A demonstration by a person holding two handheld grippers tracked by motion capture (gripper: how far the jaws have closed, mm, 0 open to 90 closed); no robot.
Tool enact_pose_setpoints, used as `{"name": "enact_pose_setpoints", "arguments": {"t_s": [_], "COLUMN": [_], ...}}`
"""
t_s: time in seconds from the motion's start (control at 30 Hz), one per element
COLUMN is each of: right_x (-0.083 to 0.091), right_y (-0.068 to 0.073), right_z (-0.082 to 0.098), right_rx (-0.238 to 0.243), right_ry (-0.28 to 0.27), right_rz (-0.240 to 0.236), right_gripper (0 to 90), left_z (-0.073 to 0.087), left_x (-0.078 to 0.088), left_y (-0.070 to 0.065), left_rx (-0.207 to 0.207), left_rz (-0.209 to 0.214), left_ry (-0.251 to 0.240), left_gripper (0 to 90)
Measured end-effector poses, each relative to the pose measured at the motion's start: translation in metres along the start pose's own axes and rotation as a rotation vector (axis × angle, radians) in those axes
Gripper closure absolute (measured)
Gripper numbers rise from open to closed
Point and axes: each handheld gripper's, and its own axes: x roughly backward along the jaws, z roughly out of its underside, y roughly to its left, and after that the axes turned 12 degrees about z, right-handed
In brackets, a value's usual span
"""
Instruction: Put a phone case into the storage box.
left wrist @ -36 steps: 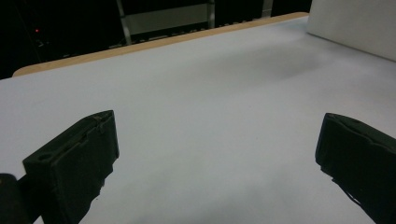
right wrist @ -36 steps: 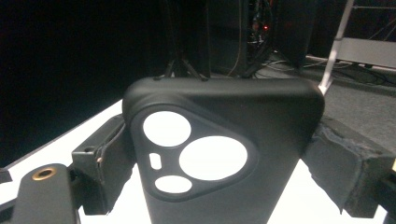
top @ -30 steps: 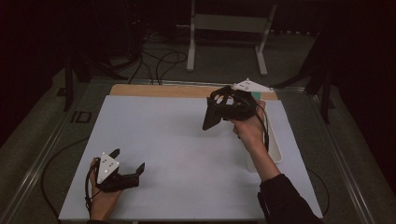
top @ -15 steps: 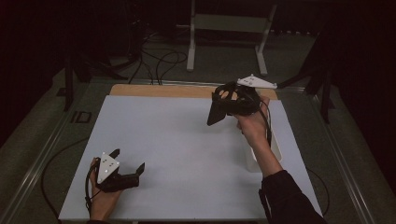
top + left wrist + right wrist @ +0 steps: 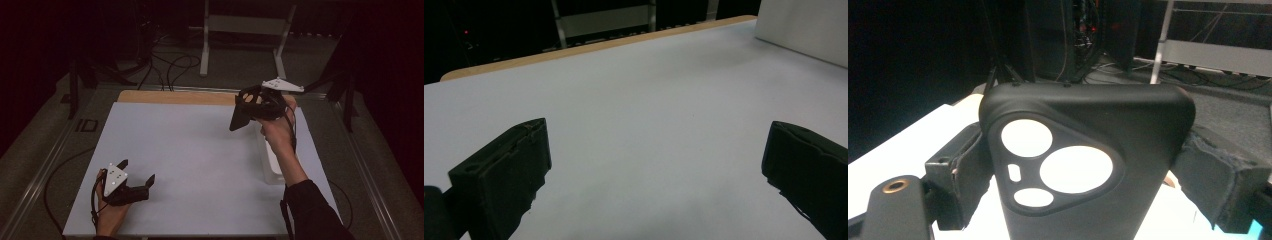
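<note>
Phone case between right gripper jaws, white tray beneath.

A dim lab is showing here: cables are trailing across the floor behind the white worktop, beside a metal stand.

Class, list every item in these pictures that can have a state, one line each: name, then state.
Phone case: black, held off the table, clamped between the jaws of the right claw, camera cut-outs facing the right gripper view.
Right claw: shut on the phone case, raised above the table's far right.
Left claw: open, jaws wide apart, nothing between them, low at the table's near left.
White tray: lying flat on the table under the right forearm; contents cannot be told.
</note>
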Motion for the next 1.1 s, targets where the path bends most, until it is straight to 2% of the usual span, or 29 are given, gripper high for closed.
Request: {"name": "enact_pose_setpoints", "arguments": {"t_s": [0.43, 0.67, 1.1], "right_x": [-0.005, -0.007, -0.012], "right_y": [-0.015, -0.021, -0.037], "right_z": [-0.002, -0.005, -0.004], "right_rx": [-0.032, -0.021, -0.041], "right_ry": [0.009, 0.006, 0.016], "right_rz": [0.052, 0.089, 0.151], "right_gripper": [14.1, 14.1, 14.2], "left_z": [0.0, 0.0, 0.0], "left_x": [0.0, 0.001, 0.001], "left_y": [0.0, 0.0, 0.001], "left_rx": [0.002, 0.002, 0.005], "left_rz": [0.0, -0.001, 0.001], "left_ry": [0.0, 0.0, -0.002], "left_gripper": [0.1, 0.1, 0.1]}}
